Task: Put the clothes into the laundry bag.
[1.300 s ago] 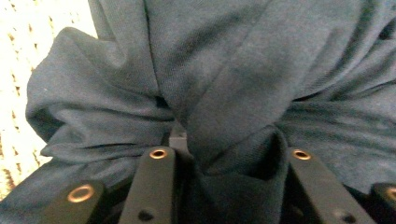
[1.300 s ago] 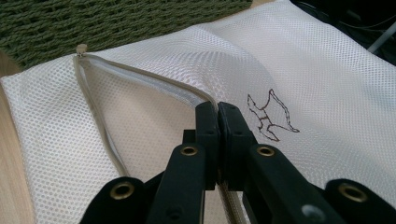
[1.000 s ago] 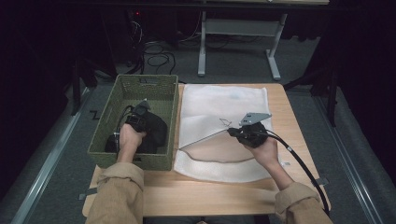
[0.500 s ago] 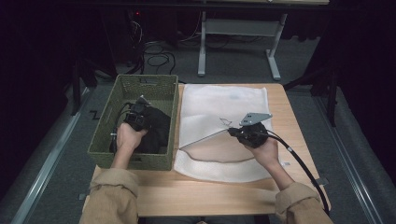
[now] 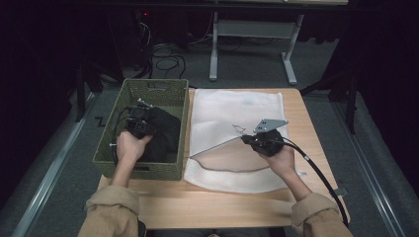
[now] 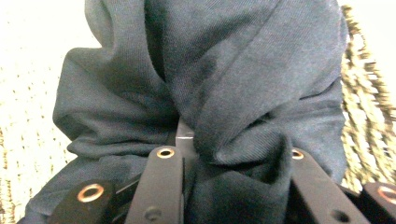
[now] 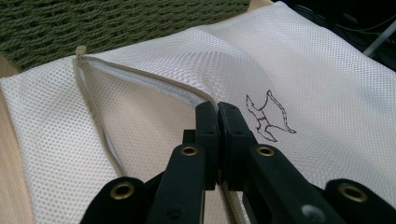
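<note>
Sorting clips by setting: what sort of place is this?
Probably a lab or workshop, not a home: a wooden table on grey carpet, cables on the floor, and a metal desk frame behind.

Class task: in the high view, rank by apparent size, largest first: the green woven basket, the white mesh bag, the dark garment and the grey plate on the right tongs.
1. white mesh bag
2. green woven basket, somewhat smaller
3. dark garment, bunched inside the basket
4. grey plate, clearly smallest

Bag mouth gapes wide under the lifted zipper edge, clear way in. Basket wall stands between the dark garment and that opening
</note>
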Motion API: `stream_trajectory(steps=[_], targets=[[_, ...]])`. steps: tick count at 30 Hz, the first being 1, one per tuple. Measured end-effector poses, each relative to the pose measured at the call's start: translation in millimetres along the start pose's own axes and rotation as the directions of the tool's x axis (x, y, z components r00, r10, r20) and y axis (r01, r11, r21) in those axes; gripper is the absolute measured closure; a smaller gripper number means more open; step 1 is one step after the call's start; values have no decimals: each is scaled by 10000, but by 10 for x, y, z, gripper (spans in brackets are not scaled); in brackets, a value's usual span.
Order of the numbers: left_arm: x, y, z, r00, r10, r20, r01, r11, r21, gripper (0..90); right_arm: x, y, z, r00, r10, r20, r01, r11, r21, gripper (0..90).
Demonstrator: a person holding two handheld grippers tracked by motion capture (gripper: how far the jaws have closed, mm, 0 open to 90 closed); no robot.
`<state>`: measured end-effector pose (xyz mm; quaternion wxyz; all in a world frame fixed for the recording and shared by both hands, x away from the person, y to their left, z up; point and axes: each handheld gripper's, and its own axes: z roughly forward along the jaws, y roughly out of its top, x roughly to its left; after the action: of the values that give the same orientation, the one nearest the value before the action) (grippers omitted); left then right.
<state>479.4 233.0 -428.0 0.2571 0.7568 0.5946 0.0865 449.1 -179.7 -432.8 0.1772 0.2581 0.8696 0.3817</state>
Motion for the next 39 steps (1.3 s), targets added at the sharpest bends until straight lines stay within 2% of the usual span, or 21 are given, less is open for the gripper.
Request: stream_trajectory(steps=[9, 17, 27, 34, 39], targets=[[-2, -59, -119, 9999, 36, 162, -30, 9993, -369, 722, 2, -1, 12, 10000, 64, 2, -64, 10000, -31, 886], [-17, -100, -212, 9980, 191, 603, -146, 9972, -738, 721, -1, -1, 3, 9999, 102, 5, -102, 9999, -79, 886], [-81, -159, -373, 9966, 464, 686, -368, 9901, -1358, 721, -1, -1, 14, 9998, 198, -19, -198, 9997, -128, 886], [-56, -184, -446, 9944, 390, 981, -222, 9857, -1672, 722, -8, 1, 5, 9999, 154, -19, -155, 9998, -101, 886], [-77, -200, -510, 9925, 506, 1109, -283, 9804, -1948, 722, -18, 5, 3, 9999, 144, 9, -144, 9998, -113, 886]])
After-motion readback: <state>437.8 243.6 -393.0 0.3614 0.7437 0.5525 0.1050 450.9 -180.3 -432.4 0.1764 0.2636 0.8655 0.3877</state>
